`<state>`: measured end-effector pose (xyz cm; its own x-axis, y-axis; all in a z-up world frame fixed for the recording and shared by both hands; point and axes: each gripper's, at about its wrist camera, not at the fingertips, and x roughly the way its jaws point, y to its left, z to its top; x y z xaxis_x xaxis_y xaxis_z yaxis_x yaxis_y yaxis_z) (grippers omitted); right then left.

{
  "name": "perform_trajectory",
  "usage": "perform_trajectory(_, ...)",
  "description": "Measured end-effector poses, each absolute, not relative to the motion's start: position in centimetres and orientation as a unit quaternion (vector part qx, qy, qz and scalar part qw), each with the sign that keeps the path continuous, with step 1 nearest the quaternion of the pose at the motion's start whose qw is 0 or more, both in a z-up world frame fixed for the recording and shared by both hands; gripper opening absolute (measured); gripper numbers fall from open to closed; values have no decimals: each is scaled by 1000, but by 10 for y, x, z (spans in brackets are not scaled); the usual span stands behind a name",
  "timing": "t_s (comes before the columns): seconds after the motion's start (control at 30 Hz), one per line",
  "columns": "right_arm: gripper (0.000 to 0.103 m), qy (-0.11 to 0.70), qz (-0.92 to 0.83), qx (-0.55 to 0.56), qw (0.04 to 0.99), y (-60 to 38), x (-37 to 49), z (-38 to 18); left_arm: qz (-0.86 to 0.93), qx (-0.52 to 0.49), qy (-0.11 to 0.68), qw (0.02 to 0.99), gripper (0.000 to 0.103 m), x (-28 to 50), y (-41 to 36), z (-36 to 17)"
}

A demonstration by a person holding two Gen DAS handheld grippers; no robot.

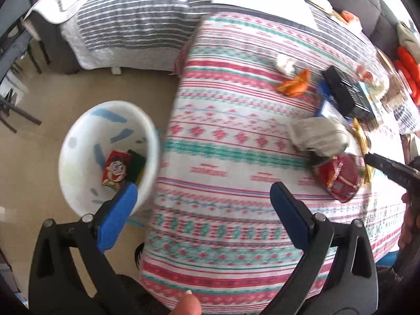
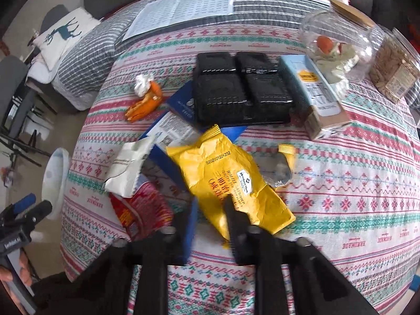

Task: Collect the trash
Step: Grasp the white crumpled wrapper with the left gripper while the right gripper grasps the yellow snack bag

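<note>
Left gripper spread wide, empty, hovering over table edge beside white trash bin on floor. Bin holds red cartoon wrapper plus green item. Right gripper low over yellow wafer wrapper, fingers either side of its near end; closed or not: cannot tell. Red wrapper and torn white wrapper just left of it. Orange wrapper with crumpled tissue farther back. Black tray, blue carton and clear jar behind.
</note>
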<state>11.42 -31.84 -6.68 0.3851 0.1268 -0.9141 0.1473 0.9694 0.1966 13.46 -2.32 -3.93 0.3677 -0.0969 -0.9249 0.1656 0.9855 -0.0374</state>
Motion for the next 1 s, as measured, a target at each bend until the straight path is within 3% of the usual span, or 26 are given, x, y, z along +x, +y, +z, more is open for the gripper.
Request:
perform_trajectory(0.13, 6, 541, -27, 150, 827, -345, 106, -59, -109, 46, 552, 826, 101, 131, -54, -38)
perform_trajectory(0.3, 8, 531, -27, 179, 828, -373, 93, -55, -149, 61, 546, 822, 101, 129, -96, -36)
perform_trajectory(0.4, 29, 536, -33, 185, 823, -384, 87, -57, -167, 67, 541, 822, 101, 132, -117, -36)
perform_trajectory(0.47, 55, 534, -44, 189, 823, -393, 84, -57, -179, 67, 542, 818, 100, 134, -131, -39)
perform_trajectory(0.53, 60, 531, -50, 199, 822, -400, 81, -56, -191, 65, 544, 814, 99, 137, -145, -43)
perform_trajectory(0.73, 70, 527, -50, 227, 818, -411, 80, -56, -197, 52, 546, 812, 87, 150, -168, -51)
perform_trajectory(0.9, 73, 534, -41, 227, 813, -407, 90, -61, -192, 10, 565, 802, 63, 162, -165, -60)
perform_trajectory(1.0, 77, 541, -33, 222, 811, -400, 96, -65, -188, 2, 567, 802, 56, 166, -165, -62)
